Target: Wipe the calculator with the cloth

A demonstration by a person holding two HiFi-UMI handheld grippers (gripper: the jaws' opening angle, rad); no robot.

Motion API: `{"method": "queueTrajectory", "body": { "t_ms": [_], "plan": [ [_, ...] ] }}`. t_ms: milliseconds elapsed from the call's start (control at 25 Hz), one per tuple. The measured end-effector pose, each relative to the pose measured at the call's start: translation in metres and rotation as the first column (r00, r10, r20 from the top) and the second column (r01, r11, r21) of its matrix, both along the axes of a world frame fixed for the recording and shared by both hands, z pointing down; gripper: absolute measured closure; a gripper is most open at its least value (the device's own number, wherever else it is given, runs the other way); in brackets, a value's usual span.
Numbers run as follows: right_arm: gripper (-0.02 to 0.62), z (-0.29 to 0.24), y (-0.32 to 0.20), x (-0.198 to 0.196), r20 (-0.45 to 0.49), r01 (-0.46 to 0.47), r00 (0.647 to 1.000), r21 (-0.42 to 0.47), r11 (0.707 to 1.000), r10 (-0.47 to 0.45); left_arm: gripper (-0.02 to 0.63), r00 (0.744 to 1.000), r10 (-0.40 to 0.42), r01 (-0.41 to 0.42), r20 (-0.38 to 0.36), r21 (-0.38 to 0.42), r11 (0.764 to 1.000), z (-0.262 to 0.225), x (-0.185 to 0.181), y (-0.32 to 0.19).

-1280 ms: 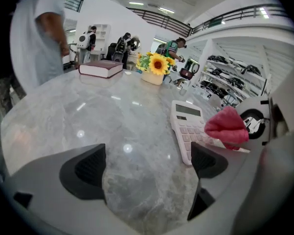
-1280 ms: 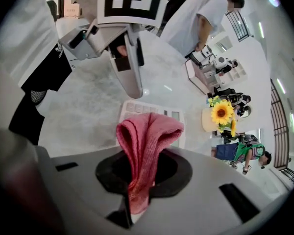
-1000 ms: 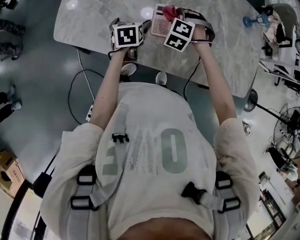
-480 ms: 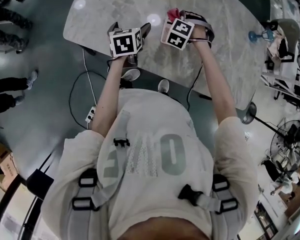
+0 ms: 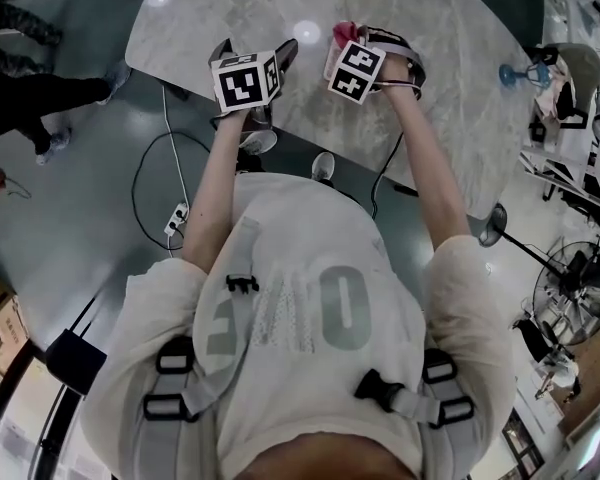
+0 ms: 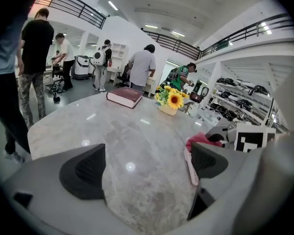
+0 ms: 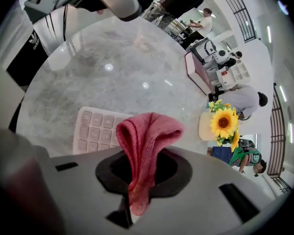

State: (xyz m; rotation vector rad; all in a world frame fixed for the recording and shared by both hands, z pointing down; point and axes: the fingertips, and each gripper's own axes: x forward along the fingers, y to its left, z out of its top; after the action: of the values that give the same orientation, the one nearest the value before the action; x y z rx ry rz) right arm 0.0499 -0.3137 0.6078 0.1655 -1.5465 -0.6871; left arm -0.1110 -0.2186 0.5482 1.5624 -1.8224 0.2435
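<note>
A white calculator lies on the marble table, just in front of and below my right gripper. That gripper is shut on a folded red cloth, whose loop sticks out past the jaws above the calculator's right edge. The head view shows the cloth ahead of the right gripper, and the marker cube hides the calculator. My left gripper is open over bare marble to the left. From it I see the calculator's edge and the cloth beside its right jaw.
A dark red book and a vase of sunflowers stand at the far side of the table. A blue object sits near the table's right edge. Several people stand beyond the table. Cables lie on the floor.
In the head view the right gripper with the cloth has come over the calculator, and its cube now covers it. The left gripper has stayed open beside it.
</note>
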Motion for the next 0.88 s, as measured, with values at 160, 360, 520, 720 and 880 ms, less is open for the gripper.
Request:
{"method": "queueTrajectory", "body": {
  "t_ms": [160,360,520,720,880],
  "plan": [
    [0.54,0.01,0.005,0.011,-0.001,0.002,1.0,-0.032,1.0,-0.002,0.057,1.0,-0.007,0.007,-0.006,0.028,1.0,-0.005,0.007,-0.012],
    [0.54,0.009,0.028,0.009,0.008,0.006,1.0,-0.056,0.998,-0.006,0.057,1.0,-0.021,0.021,-0.012,0.061,0.998,-0.018,0.002,-0.008],
    [0.54,0.009,0.049,0.011,0.006,0.02,1.0,-0.08,0.997,-0.02,0.057,0.999,-0.03,0.031,-0.018,0.058,0.998,-0.017,0.001,-0.002],
    [0.54,0.015,0.076,0.018,-0.001,0.049,0.999,-0.103,0.994,-0.049,0.057,0.999,-0.044,0.045,-0.025,0.052,0.998,-0.012,0.006,0.002],
    [0.54,0.019,0.094,0.021,-0.005,0.073,0.997,-0.103,0.992,-0.074,0.057,0.998,-0.052,0.053,-0.027,0.052,0.997,-0.012,0.007,0.005]
  ]
}}
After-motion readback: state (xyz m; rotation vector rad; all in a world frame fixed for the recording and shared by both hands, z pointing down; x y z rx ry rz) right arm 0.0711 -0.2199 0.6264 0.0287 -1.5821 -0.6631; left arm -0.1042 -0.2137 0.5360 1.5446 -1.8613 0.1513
